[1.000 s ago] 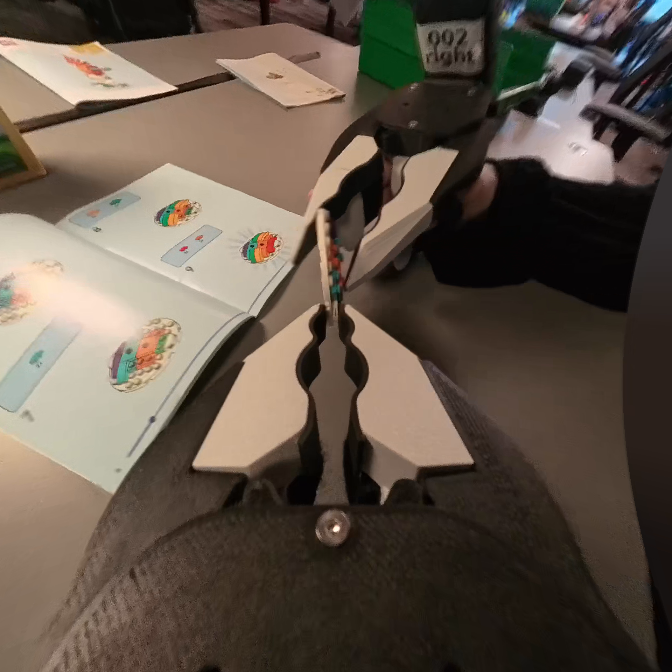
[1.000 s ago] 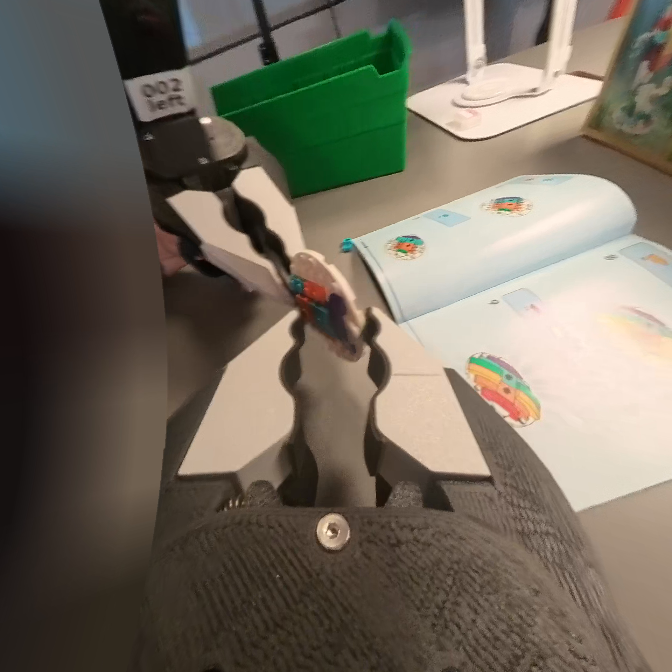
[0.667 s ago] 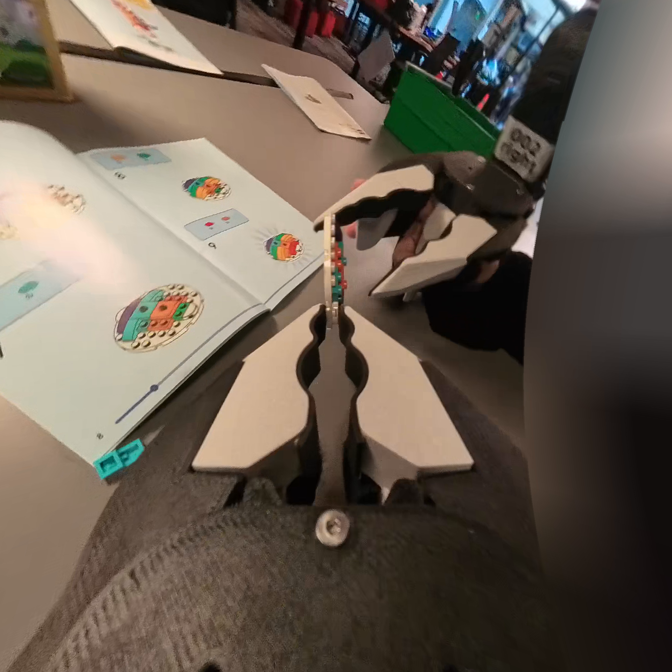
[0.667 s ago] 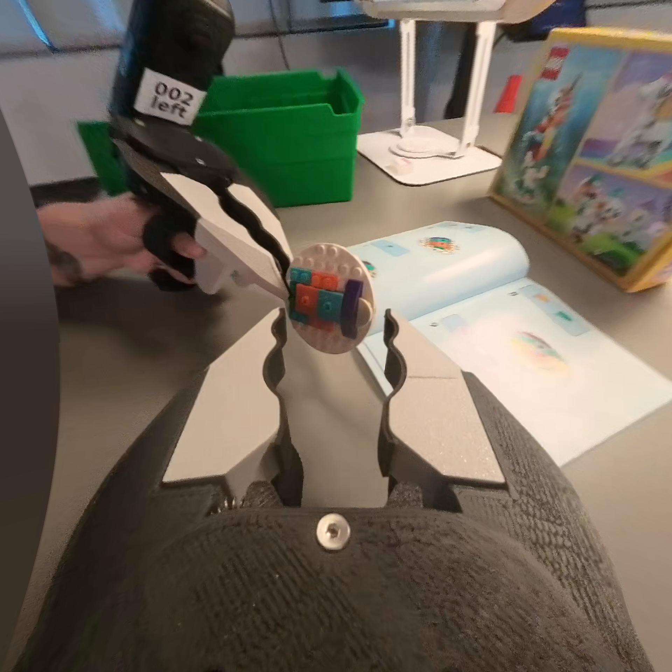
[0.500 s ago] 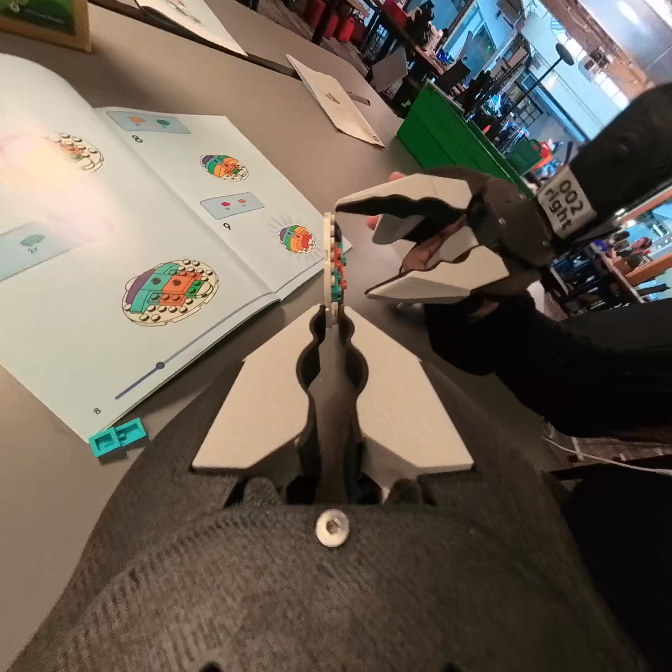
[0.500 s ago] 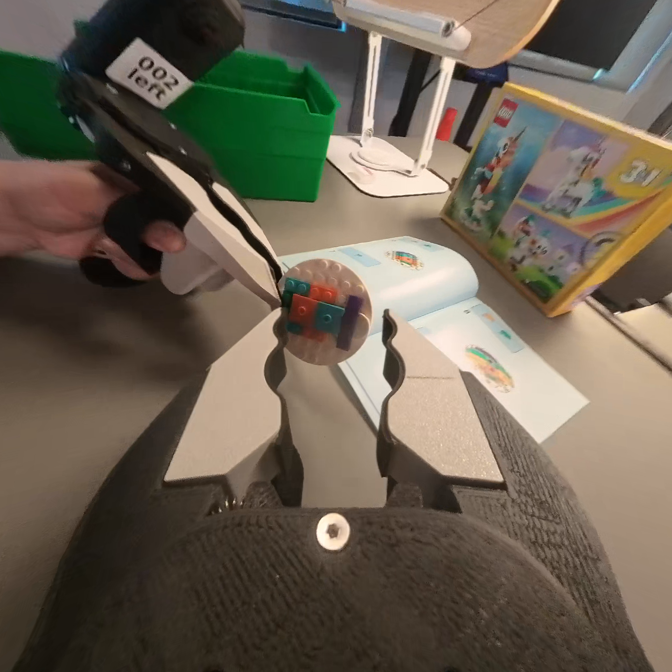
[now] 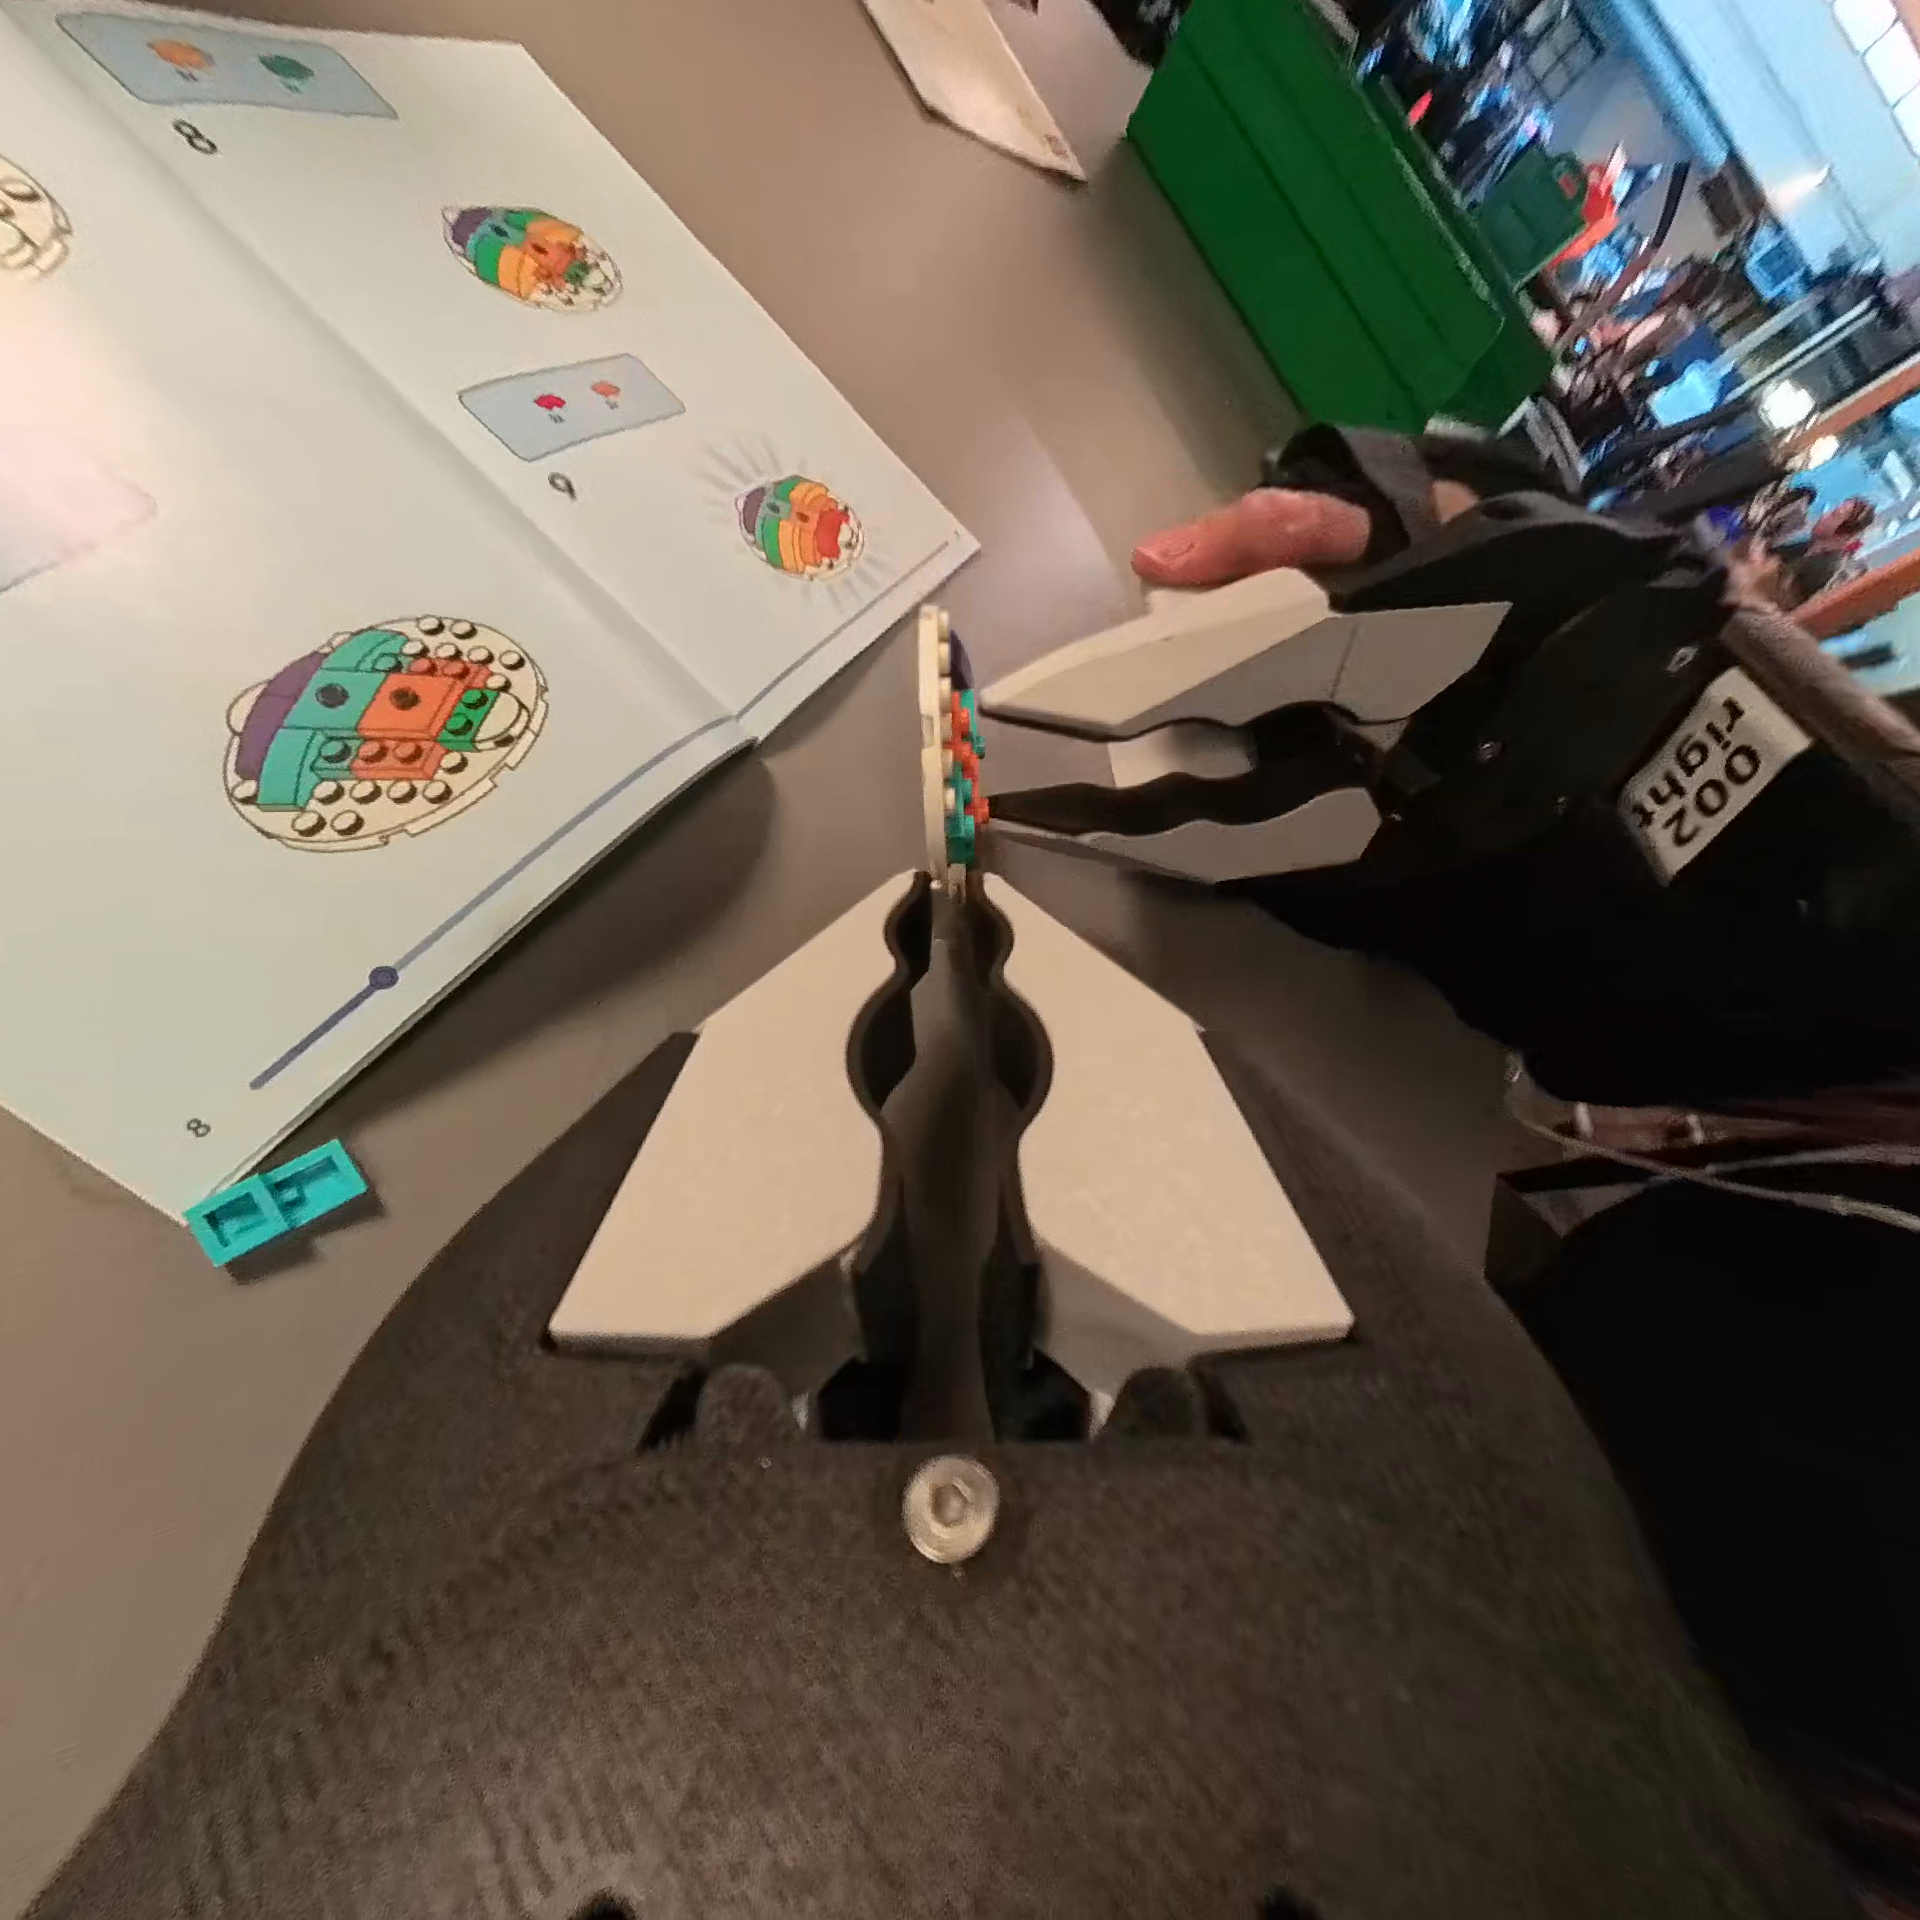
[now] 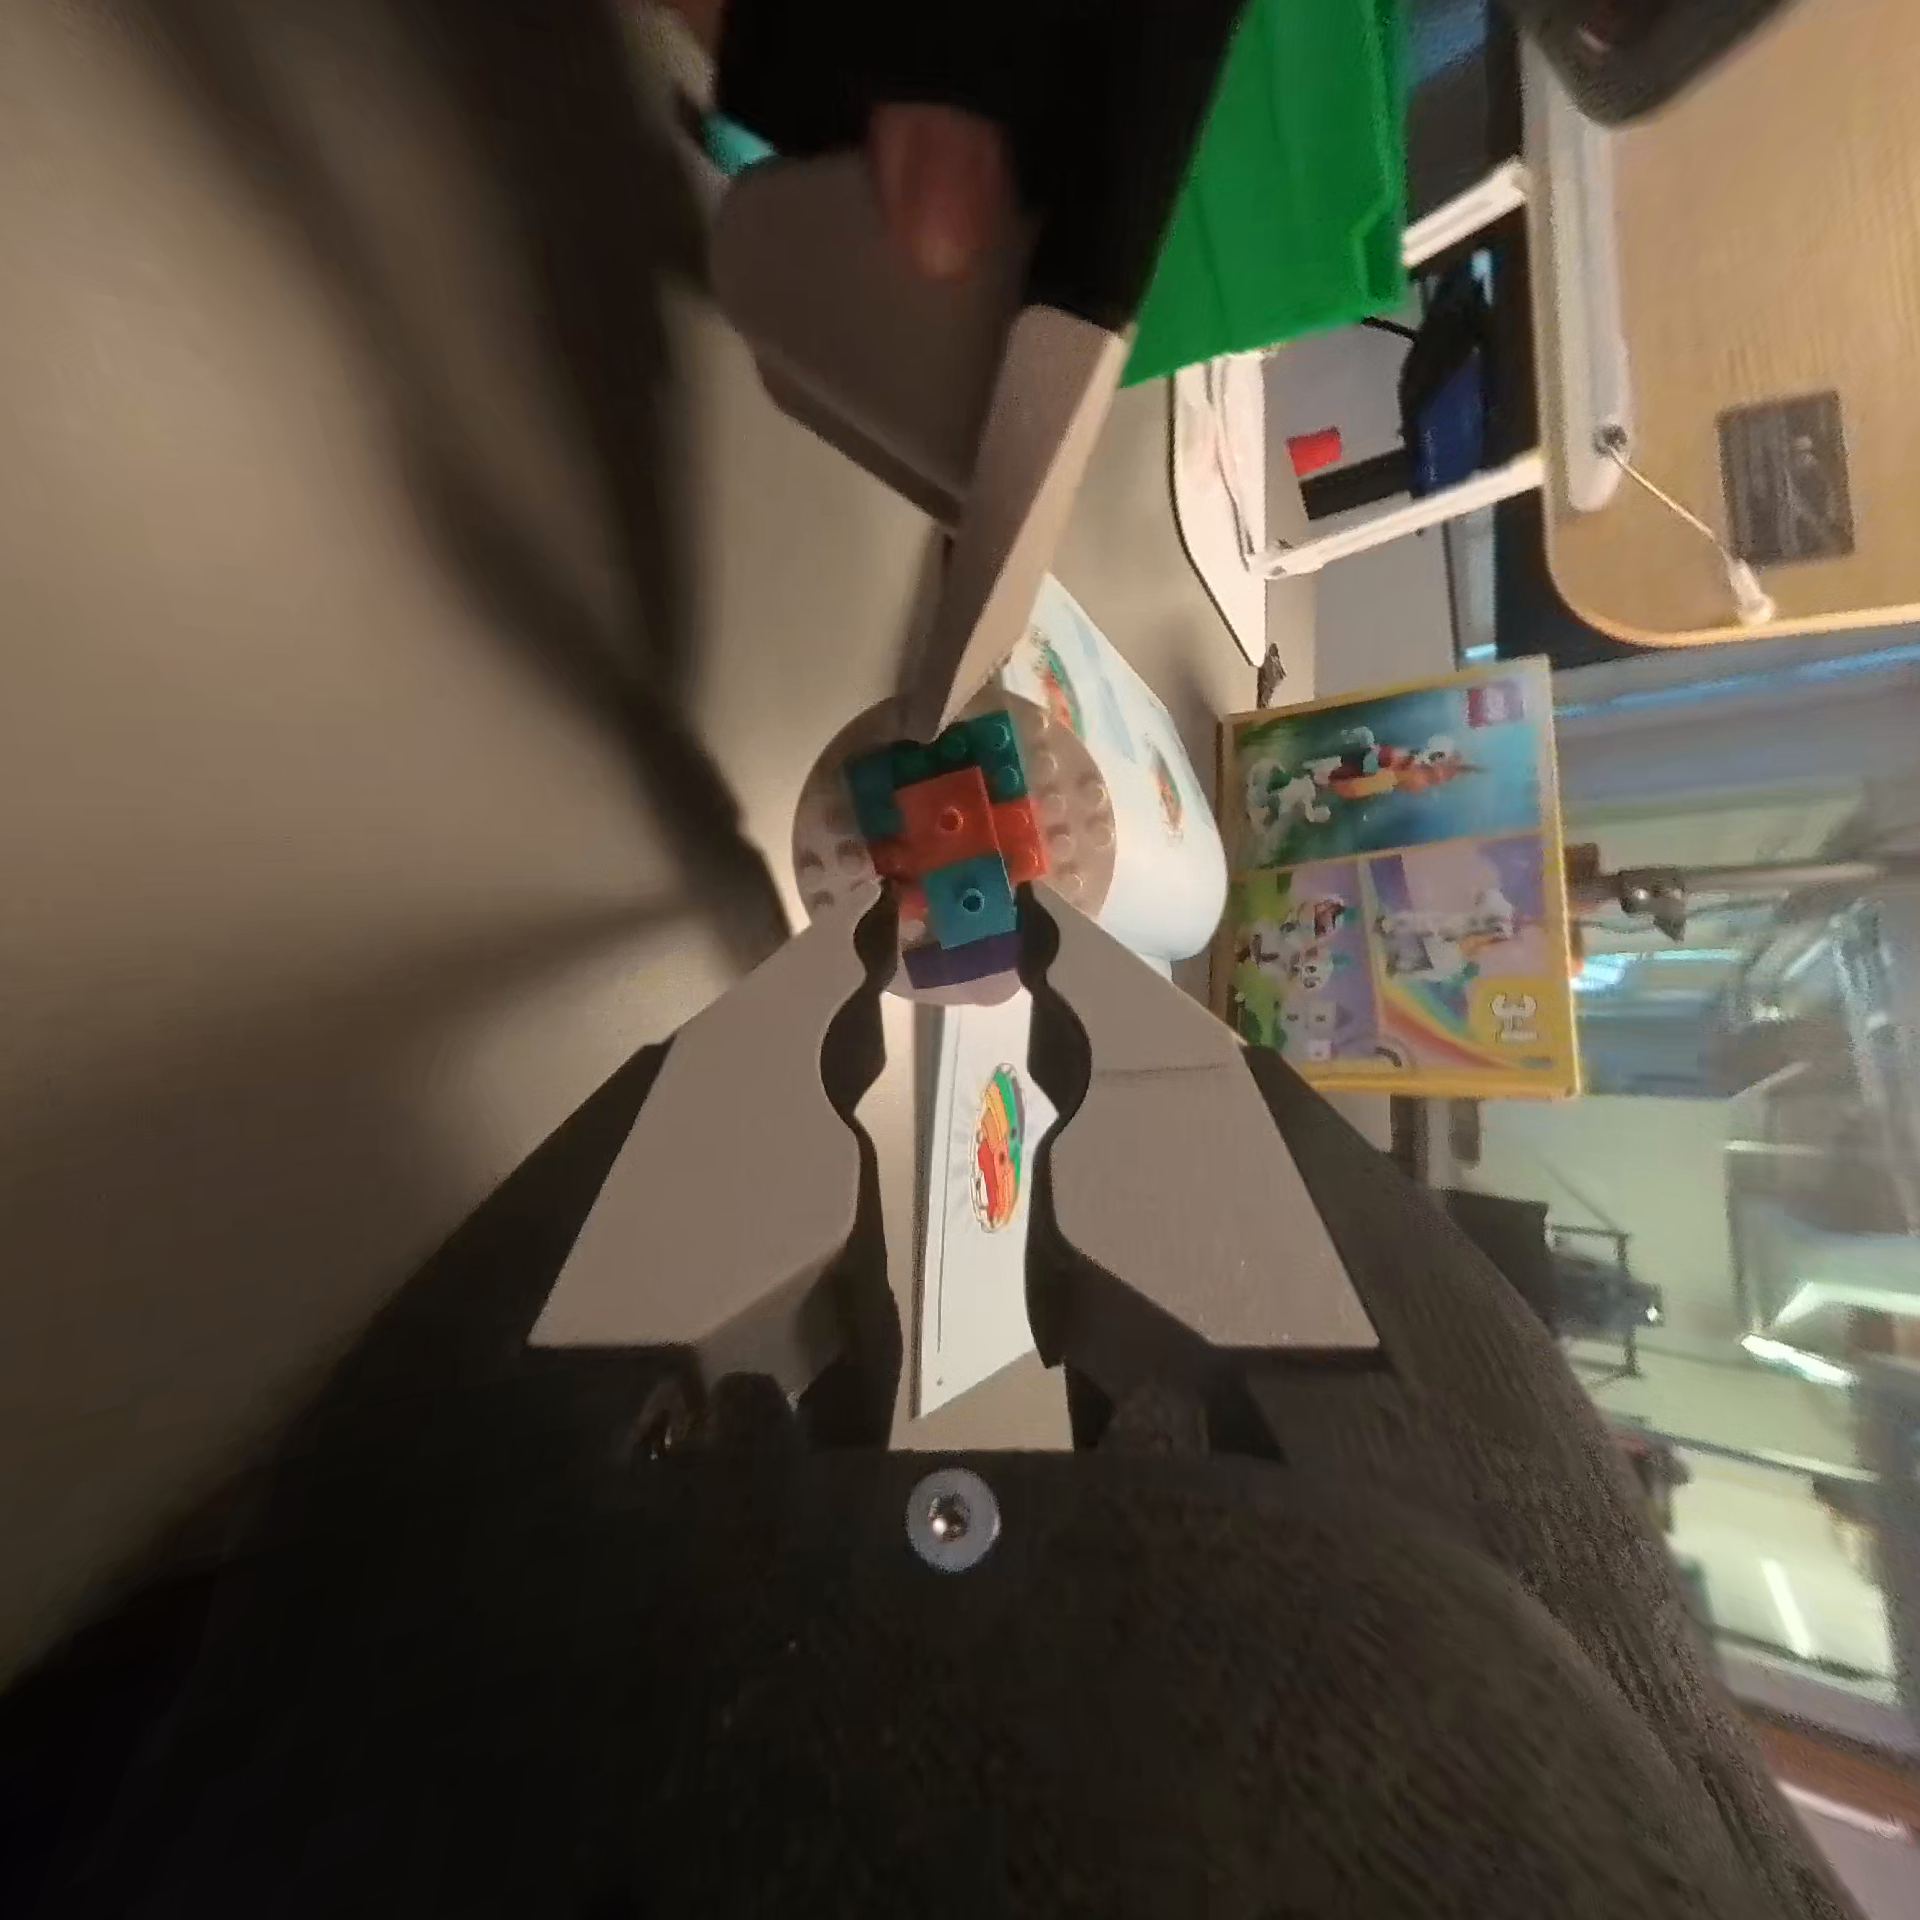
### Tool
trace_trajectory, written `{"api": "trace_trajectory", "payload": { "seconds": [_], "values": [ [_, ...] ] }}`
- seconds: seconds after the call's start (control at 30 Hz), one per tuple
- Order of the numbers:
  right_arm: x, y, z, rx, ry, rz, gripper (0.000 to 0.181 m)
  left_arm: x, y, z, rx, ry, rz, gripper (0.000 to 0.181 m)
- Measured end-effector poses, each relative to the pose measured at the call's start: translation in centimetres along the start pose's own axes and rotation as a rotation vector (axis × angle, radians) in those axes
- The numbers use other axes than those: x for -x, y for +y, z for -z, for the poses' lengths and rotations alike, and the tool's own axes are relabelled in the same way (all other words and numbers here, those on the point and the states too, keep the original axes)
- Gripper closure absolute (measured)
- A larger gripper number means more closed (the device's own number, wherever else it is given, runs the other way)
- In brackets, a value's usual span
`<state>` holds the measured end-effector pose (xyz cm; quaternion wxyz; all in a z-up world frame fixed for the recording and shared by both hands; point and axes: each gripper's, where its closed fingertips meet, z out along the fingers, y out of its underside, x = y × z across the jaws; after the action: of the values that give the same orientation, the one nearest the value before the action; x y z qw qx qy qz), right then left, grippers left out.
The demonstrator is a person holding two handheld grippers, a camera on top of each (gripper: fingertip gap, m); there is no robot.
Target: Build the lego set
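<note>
A round white plate with teal, orange and purple bricks point(image 8: 951, 842) is held upright in the air; in the left wrist view it shows edge-on point(image 7: 935, 748). My left gripper point(image 7: 948, 883) is shut on the plate's rim and also shows in the right wrist view point(image 8: 930, 717). My right gripper point(image 8: 956, 909) faces the studded side. Its jaws are narrowed around the teal and purple bricks at the near end of the stack, with the tips against them. In the left wrist view the right gripper point(image 7: 992, 758) comes in from the right.
An open instruction booklet point(image 7: 416, 468) lies on the grey table under the plate. A loose teal piece point(image 7: 275, 1200) lies at its near corner. A green bin point(image 7: 1299, 197), a white lamp base point(image 8: 1226, 488) and the set's box point(image 8: 1392, 883) stand farther back. The grippers are tip to tip, or close to it.
The right gripper has rolled about a quarter turn, moved onto the plate's brick face, and narrowed its jaws around the bricks. The left gripper still holds the plate by its rim.
</note>
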<state>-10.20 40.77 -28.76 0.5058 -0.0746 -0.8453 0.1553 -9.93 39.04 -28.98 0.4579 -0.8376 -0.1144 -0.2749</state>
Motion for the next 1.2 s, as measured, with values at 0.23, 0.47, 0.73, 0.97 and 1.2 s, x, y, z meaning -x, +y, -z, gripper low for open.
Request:
{"api": "trace_trajectory", "payload": {
  "seconds": [0.23,0.47,0.73,0.97,1.2],
  "values": [
    [0.6,-0.2,0.0,0.049,-0.014,0.139,0.155,-0.3,0.8,0.3,0.096,-0.056,-0.122,0.176],
    [0.9,0.0,0.1,0.08,-0.022,0.233,0.161,-1.0,1.1,0.5,0.139,-0.037,-0.16,0.176],
    [0.2,-0.2,-0.2,0.087,0.043,0.273,0.167,-2.5,-0.6,0.2,0.018,0.067,-0.099,0.168],
    [0.4,-0.7,-0.6,0.076,0.061,0.292,0.167,-0.6,-0.7,-0.4,0.008,-0.025,-0.066,0.173],
    [0.6,-1.1,-0.7,0.052,0.07,0.257,0.168,-0.6,-0.7,-0.3,-0.025,-0.012,-0.034,0.174]
  ]
}}
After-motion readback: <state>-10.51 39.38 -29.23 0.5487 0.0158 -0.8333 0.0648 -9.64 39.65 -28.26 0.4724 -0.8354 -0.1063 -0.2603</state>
